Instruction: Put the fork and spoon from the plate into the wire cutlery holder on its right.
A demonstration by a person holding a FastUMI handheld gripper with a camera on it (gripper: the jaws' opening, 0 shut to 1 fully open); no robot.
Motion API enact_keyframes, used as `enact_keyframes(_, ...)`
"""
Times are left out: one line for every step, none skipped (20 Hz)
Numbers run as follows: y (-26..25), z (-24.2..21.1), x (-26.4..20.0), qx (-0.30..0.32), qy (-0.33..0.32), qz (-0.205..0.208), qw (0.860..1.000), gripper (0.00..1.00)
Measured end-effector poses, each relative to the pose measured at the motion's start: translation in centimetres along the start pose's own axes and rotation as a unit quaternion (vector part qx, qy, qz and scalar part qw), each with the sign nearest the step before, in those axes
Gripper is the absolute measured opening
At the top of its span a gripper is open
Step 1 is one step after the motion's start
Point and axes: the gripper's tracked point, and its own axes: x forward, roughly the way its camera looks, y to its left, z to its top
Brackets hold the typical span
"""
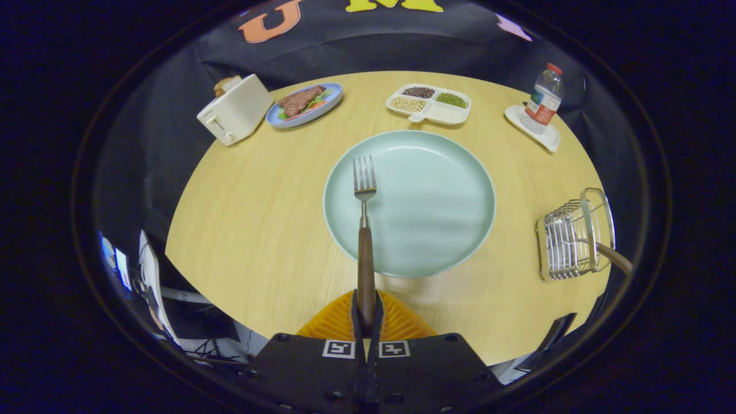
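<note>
My gripper (366, 305) is shut on the brown handle of the fork (364, 230). The fork points straight ahead from the fingers, its metal tines raised over the left part of the pale green plate (437, 201). Nothing else lies on the plate. To the right of the plate, near the table's edge, stands the wire cutlery holder (575, 236). A brown handle (614, 257) sticks out of it toward the right; what it belongs to is hidden by the wires.
On the round wooden table (259, 230), a white toaster (234, 109) and a blue plate with meat (305, 103) stand far left. A divided tray of beans (428, 104) is beyond the plate. A water bottle (544, 98) stands on a white tray (532, 127) far right.
</note>
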Motion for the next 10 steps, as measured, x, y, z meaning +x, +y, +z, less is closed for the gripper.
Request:
enact_keyframes(-0.3,0.0,-0.6,0.002,-0.004,0.001,1.000,0.00)
enact_keyframes(-0.7,0.0,-1.4,0.003,-0.007,0.001,1.000,0.00)
enact_keyframes(-1.2,0.0,-2.2,0.004,-0.011,0.000,1.000,0.00)
enact_keyframes(-1.8,0.0,-3.0,0.005,-0.015,-0.001,1.000,0.00)
enact_keyframes(-2.4,0.0,-4.1,0.007,-0.021,-0.001,1.000,0.00)
enact_keyframes(-3.0,0.0,-5.0,0.007,-0.024,-0.001,1.000,0.00)
enact_keyframes(-3.7,0.0,-6.1,0.007,-0.026,-0.001,1.000,0.00)
enact_keyframes(-4.4,0.0,-8.1,0.009,-0.032,-0.002,0.999,0.00)
enact_keyframes(-5.3,0.2,-9.4,0.010,-0.038,-0.004,0.999,0.00)
enact_keyframes(-6.4,0.4,-10.7,0.013,-0.047,-0.009,0.999,0.00)
